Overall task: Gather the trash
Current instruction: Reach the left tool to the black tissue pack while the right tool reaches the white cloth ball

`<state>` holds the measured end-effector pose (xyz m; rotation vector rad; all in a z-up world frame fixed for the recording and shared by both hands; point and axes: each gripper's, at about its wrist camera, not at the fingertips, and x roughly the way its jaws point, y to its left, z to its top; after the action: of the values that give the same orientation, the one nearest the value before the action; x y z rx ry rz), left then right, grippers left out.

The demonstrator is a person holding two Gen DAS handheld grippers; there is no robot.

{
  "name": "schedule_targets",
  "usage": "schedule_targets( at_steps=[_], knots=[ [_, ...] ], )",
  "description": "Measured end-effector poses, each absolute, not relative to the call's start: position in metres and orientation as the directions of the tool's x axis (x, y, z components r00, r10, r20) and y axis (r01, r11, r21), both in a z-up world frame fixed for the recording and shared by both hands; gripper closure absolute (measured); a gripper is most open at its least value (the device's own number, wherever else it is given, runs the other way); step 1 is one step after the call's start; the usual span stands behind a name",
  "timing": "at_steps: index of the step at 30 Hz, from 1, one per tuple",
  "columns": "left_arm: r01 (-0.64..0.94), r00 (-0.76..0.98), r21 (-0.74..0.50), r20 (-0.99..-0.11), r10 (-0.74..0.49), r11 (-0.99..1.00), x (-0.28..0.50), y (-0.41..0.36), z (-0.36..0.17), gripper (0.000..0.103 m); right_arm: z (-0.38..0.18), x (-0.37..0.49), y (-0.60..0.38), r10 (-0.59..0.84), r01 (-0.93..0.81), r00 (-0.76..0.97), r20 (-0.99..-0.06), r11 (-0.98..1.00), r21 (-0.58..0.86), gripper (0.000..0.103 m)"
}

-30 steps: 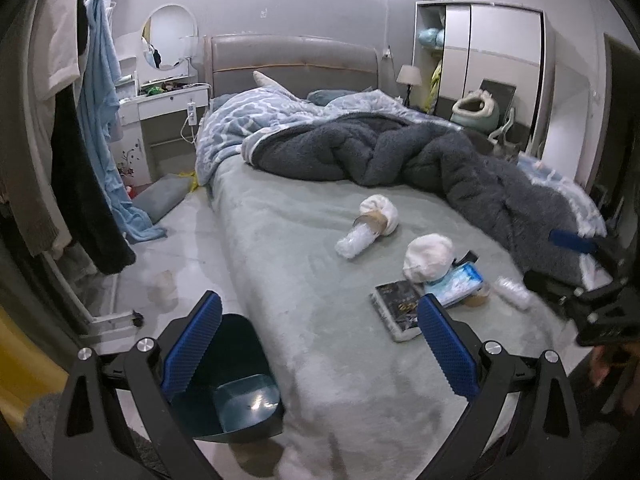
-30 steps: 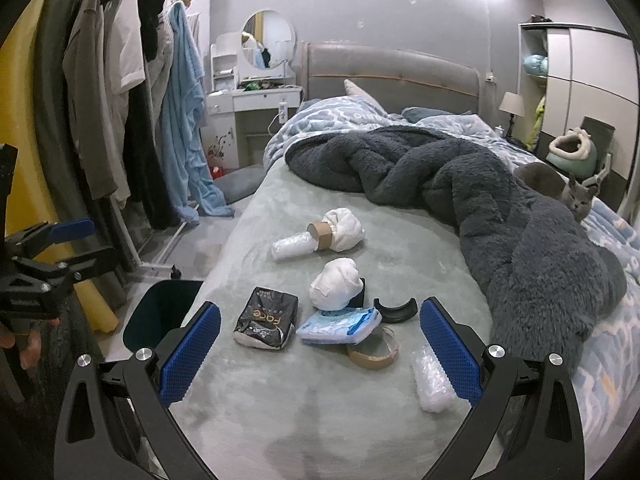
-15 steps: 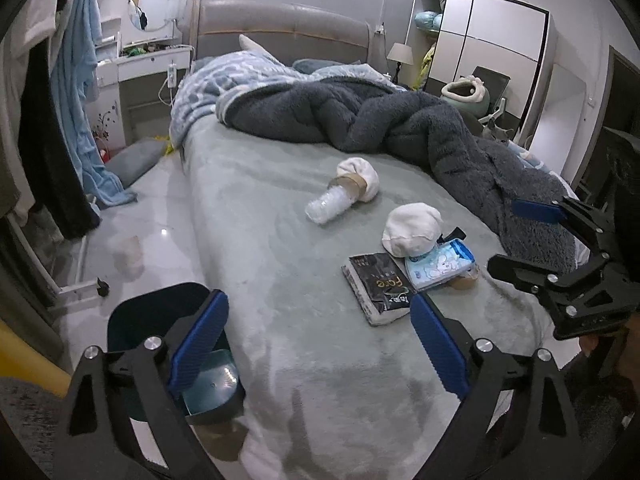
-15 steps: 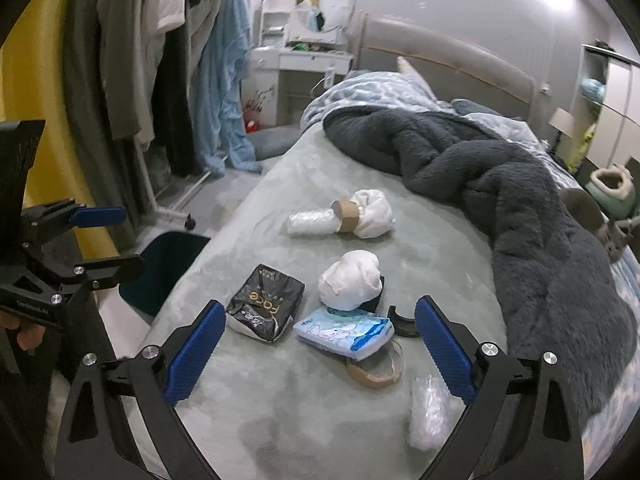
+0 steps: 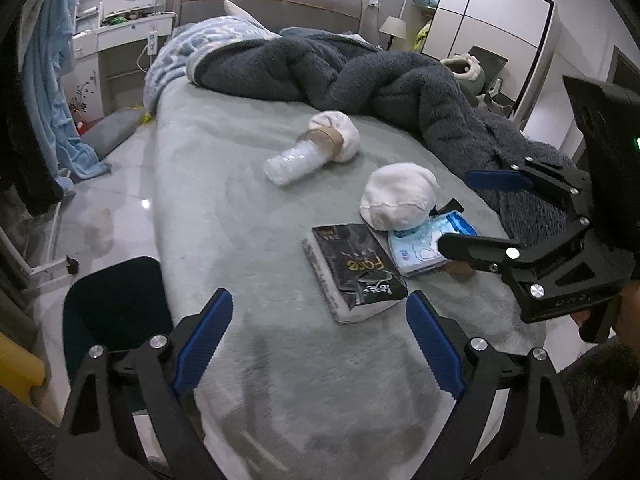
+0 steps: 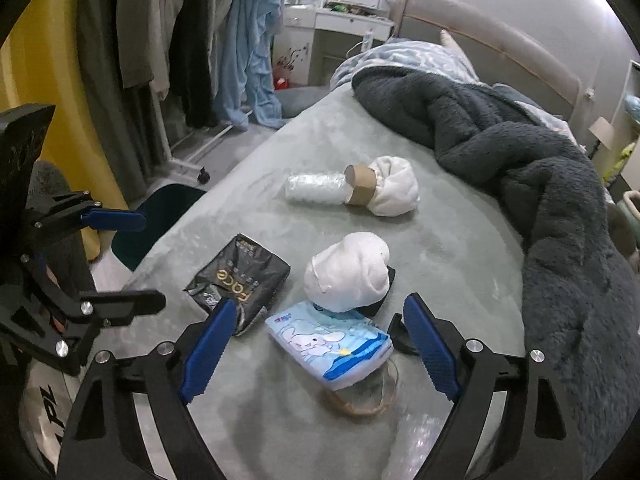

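Note:
Trash lies on the grey-green bed [image 5: 248,240]: a black "Face" packet [image 5: 354,266] [image 6: 240,276], a blue tissue pack [image 5: 424,246] [image 6: 332,344], a white cloth bundle [image 5: 398,196] [image 6: 348,272], and a clear plastic bottle with a cardboard tube and white cloth [image 5: 316,152] [image 6: 352,186]. A tape ring [image 6: 364,392] lies under the blue pack, with crumpled clear plastic [image 6: 416,436] nearby. My left gripper [image 5: 320,340] is open and empty, just short of the black packet. My right gripper [image 6: 316,348] is open and empty over the blue pack.
A dark teal bin [image 5: 116,312] [image 6: 160,216] stands on the floor beside the bed. A dark fleece blanket [image 5: 380,76] [image 6: 540,184] is heaped on the far side. A clothes rack [image 6: 168,40] and a white dressing table [image 6: 344,24] stand on the left.
Both grippers have moved forward and down toward the trash on the bed. The items now look larger and closer. Both stay open.

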<state>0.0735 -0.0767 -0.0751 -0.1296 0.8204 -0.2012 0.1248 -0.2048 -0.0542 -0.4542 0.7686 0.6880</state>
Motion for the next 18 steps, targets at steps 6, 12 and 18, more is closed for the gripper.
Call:
schedule_targets(
  at_steps=[6,12,18],
  knots=[
    [0.138,0.647,-0.195,-0.724,-0.238,0.971,0.087,-0.087,-0.090,0.013,-0.058,0.145,-0.207,0.398,-0.722,0.498,-0.770,0.683,-0.114,0.021],
    [0.165,0.636,-0.193,-0.729,-0.254,0.967,0.100,-0.099,-0.099,0.013,-0.062,0.156,-0.203,0.390,-0.734,0.493,-0.777,0.666,-0.131,0.028],
    [0.176,0.631,-0.190,-0.732,-0.259,0.966,0.112,-0.107,-0.107,0.013,-0.069,0.164,-0.197,0.380,-0.748,0.471,-0.796,0.650,-0.133,0.040]
  ],
)
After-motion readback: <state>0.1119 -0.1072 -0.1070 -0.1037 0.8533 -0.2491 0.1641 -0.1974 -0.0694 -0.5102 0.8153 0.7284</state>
